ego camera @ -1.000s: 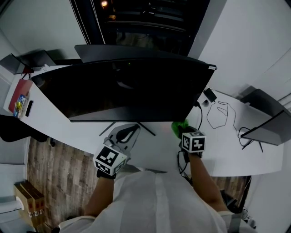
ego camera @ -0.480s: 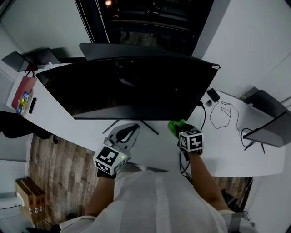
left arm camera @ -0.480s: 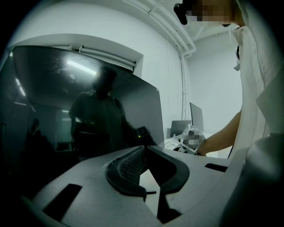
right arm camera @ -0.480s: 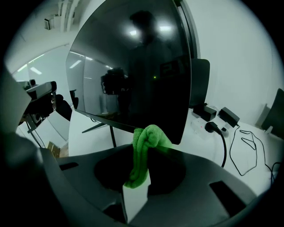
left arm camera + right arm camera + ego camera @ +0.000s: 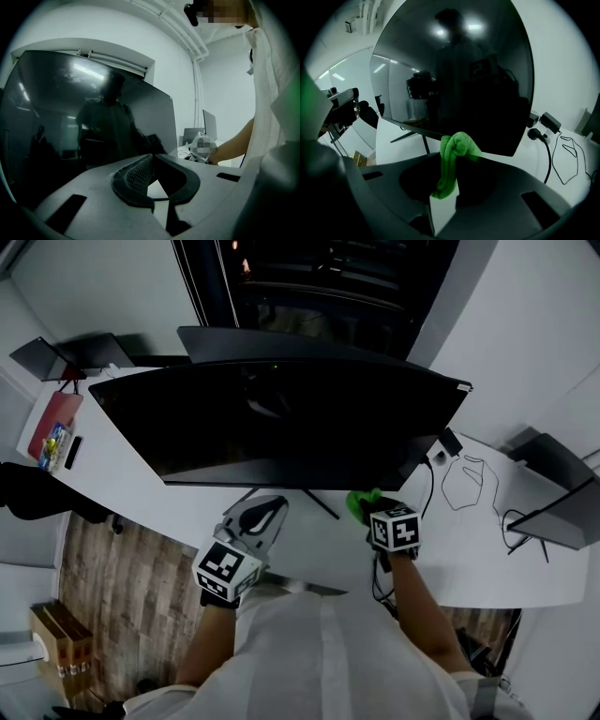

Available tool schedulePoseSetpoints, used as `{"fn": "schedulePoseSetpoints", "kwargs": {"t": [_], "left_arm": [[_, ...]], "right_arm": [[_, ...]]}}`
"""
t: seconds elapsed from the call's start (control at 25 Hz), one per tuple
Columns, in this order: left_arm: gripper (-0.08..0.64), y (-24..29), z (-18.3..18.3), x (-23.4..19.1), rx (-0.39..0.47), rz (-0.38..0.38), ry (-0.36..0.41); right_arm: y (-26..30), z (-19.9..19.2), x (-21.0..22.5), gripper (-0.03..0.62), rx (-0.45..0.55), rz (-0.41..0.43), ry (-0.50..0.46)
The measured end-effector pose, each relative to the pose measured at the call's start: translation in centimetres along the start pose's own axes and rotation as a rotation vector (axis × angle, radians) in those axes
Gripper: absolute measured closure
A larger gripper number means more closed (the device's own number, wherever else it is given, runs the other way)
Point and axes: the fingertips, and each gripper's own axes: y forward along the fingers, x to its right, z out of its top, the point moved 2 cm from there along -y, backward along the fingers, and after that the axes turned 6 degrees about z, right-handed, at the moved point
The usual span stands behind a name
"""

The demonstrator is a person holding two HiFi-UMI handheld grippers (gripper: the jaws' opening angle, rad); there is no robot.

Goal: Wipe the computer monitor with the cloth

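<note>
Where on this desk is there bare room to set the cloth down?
Widest bare strip: desk left of the stand legs, between monitor and front edge, up to the red item. A smaller patch lies right of the right gripper holding the cloth. Crowded around cables and adapter.

1. White desk (image 5: 131,486), curving from far left to near right.
2. Brown wood-plank floor (image 5: 122,587) at near left, below the desk edge.
3. Cardboard box (image 5: 58,645) on that floor, in the nearest left corner.
4. Plain white wall (image 5: 534,324) at far right; dark glazed opening (image 5: 319,277) at far centre, with small lamp glints inside.
</note>
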Motion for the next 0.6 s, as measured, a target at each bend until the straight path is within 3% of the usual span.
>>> {"fn": "schedulePoseSetpoints", "kwargs": {"t": [0.6], "left_arm": [[0.534,-2.4,-0.9,-4.8,0.011,-0.008,-0.027]], "right_arm": [[2.6,1.4,-4.2,0.522,-0.028,-0.003,-0.013]]}}
